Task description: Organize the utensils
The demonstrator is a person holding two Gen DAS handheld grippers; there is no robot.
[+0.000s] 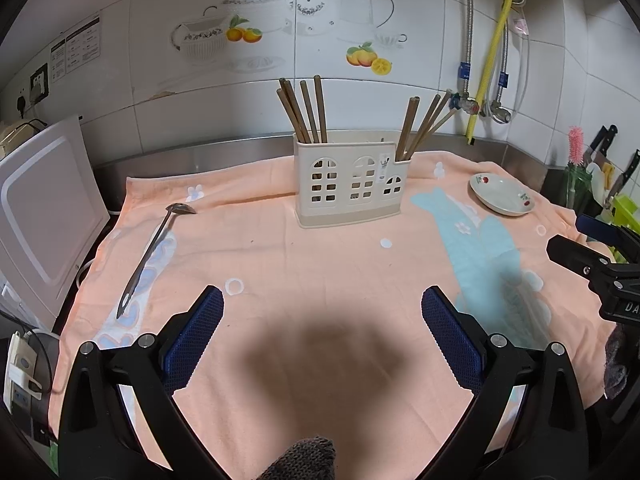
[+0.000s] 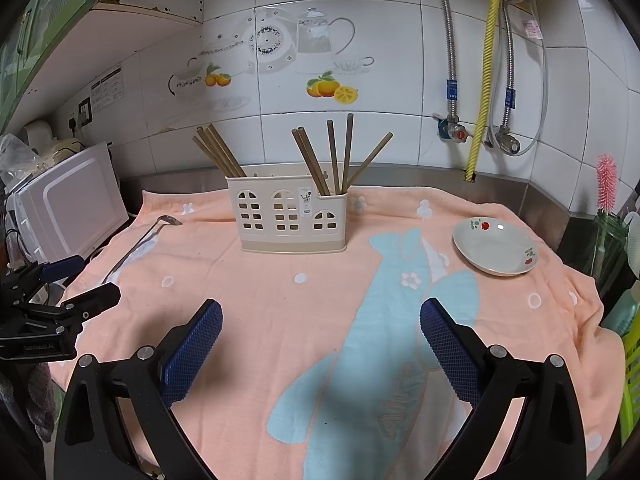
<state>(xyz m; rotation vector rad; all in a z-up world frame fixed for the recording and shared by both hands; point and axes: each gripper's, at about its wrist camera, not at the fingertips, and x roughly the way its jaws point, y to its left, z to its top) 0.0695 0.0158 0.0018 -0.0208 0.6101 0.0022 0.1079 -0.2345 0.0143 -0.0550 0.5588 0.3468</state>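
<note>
A cream utensil holder with window cut-outs stands upright at the back of the peach towel. Brown chopsticks lean in its left compartment and its right one. A metal ladle lies flat on the towel, left of the holder, bowl end toward the wall. My left gripper hovers open over the near middle of the towel, nothing between its fingers. My right gripper is open too, over the blue fish print, empty.
A small white dish with cherry marks sits at the right rear. A white appliance stands at the left edge. Pipes and a valve run down the tiled wall. Knives and a pink brush crowd the right corner.
</note>
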